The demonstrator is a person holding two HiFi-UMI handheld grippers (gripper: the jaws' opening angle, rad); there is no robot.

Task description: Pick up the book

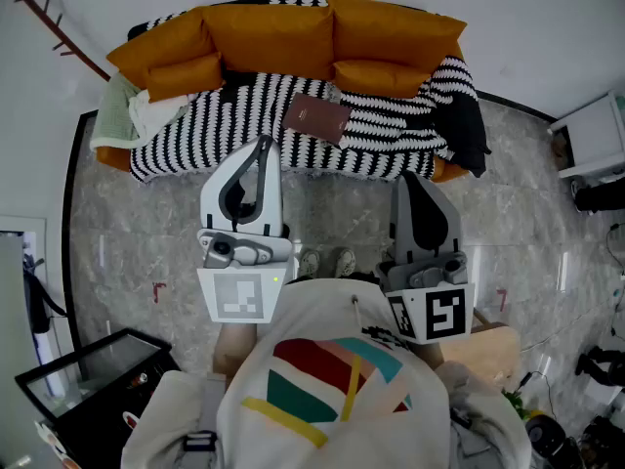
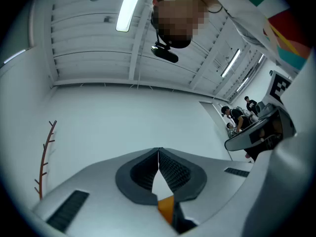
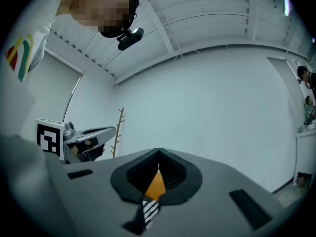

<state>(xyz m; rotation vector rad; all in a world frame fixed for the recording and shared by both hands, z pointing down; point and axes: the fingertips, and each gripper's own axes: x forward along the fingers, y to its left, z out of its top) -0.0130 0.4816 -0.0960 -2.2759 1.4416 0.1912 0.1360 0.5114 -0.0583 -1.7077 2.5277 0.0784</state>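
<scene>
A dark reddish-brown book [image 1: 316,117] lies flat on the black-and-white striped blanket [image 1: 244,125] of the orange sofa [image 1: 283,37], near its middle. Both grippers hang over the marble floor in front of the sofa, well short of the book. My left gripper [image 1: 262,145] is shut with nothing between its jaws; in the left gripper view its tips [image 2: 158,152] meet and point up at the white wall. My right gripper [image 1: 408,181] is shut and empty too, its tips [image 3: 158,153] touching, with a sliver of orange sofa and striped blanket showing under them.
A pale green cloth [image 1: 117,115] hangs on the sofa's left arm and a dark garment [image 1: 467,125] on its right end. A black glass-topped box [image 1: 93,364] stands at the lower left, a white cabinet [image 1: 596,135] at the right. People [image 2: 239,116] stand far off.
</scene>
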